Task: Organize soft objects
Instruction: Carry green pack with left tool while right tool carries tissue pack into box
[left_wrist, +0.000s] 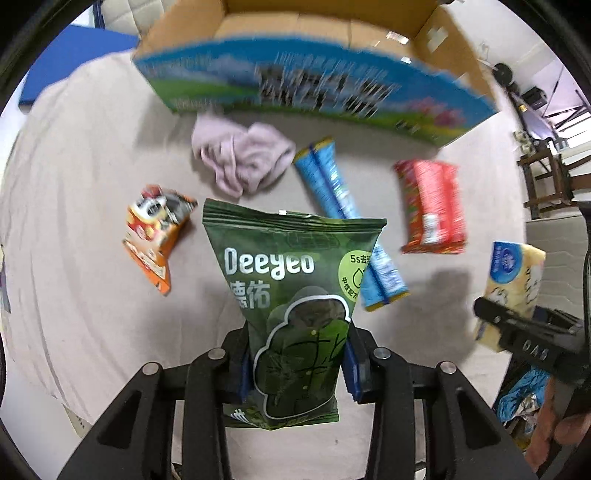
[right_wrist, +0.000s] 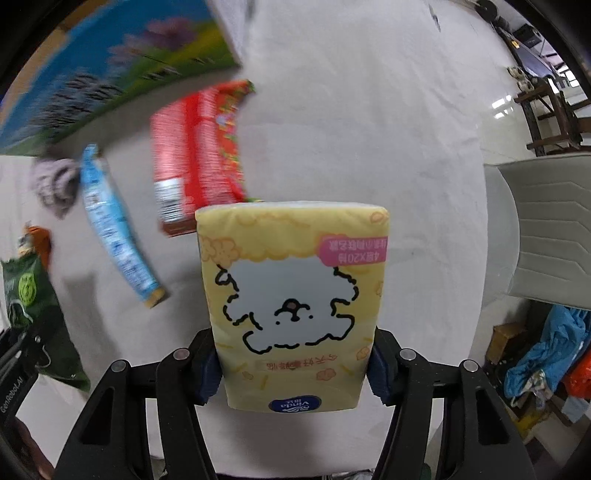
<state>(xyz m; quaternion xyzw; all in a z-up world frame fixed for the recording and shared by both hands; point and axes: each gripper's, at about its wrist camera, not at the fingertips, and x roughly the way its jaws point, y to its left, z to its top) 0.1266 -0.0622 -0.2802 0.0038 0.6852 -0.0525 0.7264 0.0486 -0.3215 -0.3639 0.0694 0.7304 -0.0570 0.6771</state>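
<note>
The left gripper (left_wrist: 297, 365) clasps a green pouch (left_wrist: 291, 295) above the cloth (left_wrist: 74, 221); the right gripper (right_wrist: 295, 369) clamps a yellow tissue pack (right_wrist: 295, 306). Farther off, an open box (left_wrist: 314, 33) looks empty inside. Before it lie a towel (left_wrist: 240, 158), blue pack (left_wrist: 332, 184), red pack (left_wrist: 432, 206) and orange packet (left_wrist: 155, 232).

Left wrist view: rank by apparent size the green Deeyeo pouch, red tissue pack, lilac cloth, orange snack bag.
1. Green Deeyeo pouch, largest, but it is clamped in the left tool close to the lens, so this is inflated.
2-3. Red plastic tissue pack and crumpled lilac cloth look alike.
4. Orange snack bag.
</note>
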